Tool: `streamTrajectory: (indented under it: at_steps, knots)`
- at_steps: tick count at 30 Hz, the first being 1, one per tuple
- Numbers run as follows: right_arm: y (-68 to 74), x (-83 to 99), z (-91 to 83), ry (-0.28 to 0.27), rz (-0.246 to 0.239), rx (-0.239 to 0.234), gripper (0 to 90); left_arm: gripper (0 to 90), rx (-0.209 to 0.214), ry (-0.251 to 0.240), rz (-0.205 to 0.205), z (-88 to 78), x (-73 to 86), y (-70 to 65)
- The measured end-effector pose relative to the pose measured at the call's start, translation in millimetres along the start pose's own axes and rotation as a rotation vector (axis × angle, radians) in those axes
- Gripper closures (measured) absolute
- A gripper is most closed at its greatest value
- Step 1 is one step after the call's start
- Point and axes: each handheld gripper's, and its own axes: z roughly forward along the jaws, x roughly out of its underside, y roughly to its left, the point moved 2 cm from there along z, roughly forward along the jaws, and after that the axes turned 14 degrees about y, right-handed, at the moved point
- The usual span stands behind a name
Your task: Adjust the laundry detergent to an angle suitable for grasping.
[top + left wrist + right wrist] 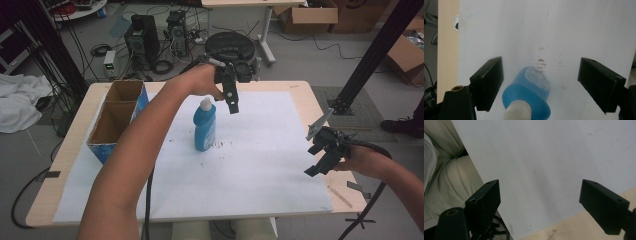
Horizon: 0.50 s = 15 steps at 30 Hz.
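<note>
Standing upright near the middle of the white sheet (260, 165), the blue bottle (205, 127) is what we have in hand: a translucent blue plastic body, flattened front to back, with a white cap at the top and a pale label on its face.

In the high view our left gripper (232, 102) hangs just beside and above the cap, jaws pointing down, not touching the bottle as far as we can tell. An open cardboard box (117, 120) with blue sides sits toward the table's left edge, well apart from the bottle.

The left gripper view looks down on the bottle (527, 96) from above: cap nearest the camera, label (537, 78) legible as a patch, brown smudges (541, 63) on the sheet beyond it. Our left gripper (540, 85) has its jaws spread wide with the bottle between them, nearer one jaw, and neither pad pressing on it.

Our right gripper (320, 162) hovers near the table's right edge. Its own view shows that gripper (539, 202) wide apart and holding nothing, above the sheet's corner and bare wood (579, 227).
</note>
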Motion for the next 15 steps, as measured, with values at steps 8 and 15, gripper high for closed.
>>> streamTrajectory:
  at_steps: [8,15]
  knots:
    - [-0.2,-1.6,0.6,-0.001,-0.002,0.0,16.9,21.3,-0.003,-0.003,-0.005,-1.2,1.8,0.1]
    - [-0.3,-1.9,2.4,0.01,-0.012,-0.003,16.9,21.3,0.001,-0.003,-0.003,-0.2,-0.3,0.0]
